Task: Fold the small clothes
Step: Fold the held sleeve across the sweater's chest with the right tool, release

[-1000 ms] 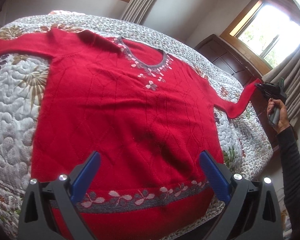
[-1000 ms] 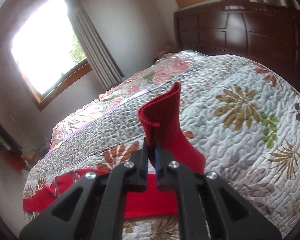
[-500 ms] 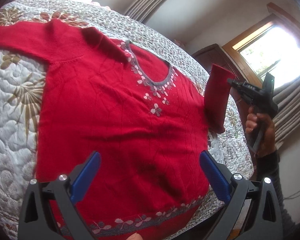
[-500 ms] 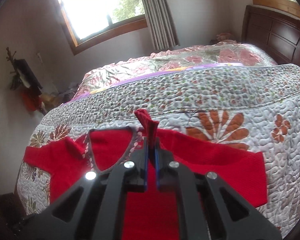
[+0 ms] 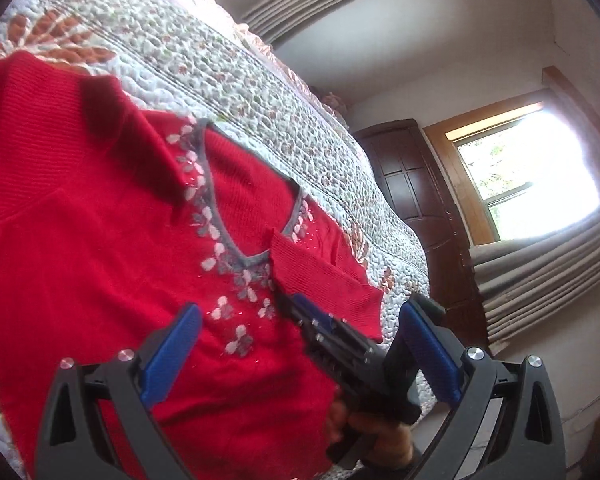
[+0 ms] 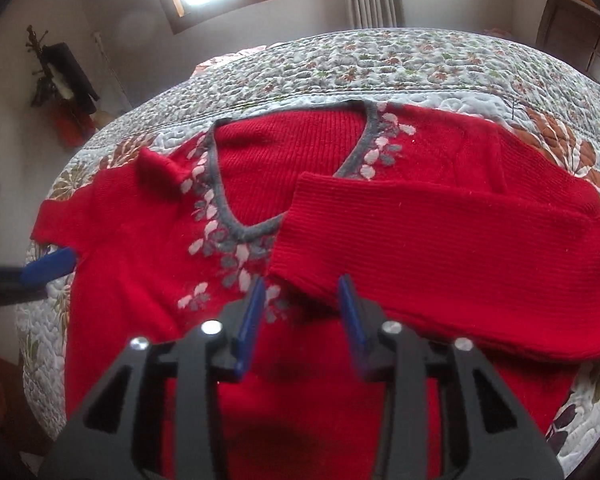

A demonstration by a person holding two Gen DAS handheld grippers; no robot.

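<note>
While the left gripper (image 5: 300, 350) gapes wide, the right gripper (image 6: 302, 312) hovers half-parted — empty — over the folded sleeve (image 6: 440, 240).

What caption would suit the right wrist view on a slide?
Right gripper, jaws open, above the cuff of the sleeve now folded across the red sweater on the quilted bed.

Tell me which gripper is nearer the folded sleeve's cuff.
Right. The right gripper sits open just short of the cuff; the left gripper hangs farther back over the sweater body.
</note>
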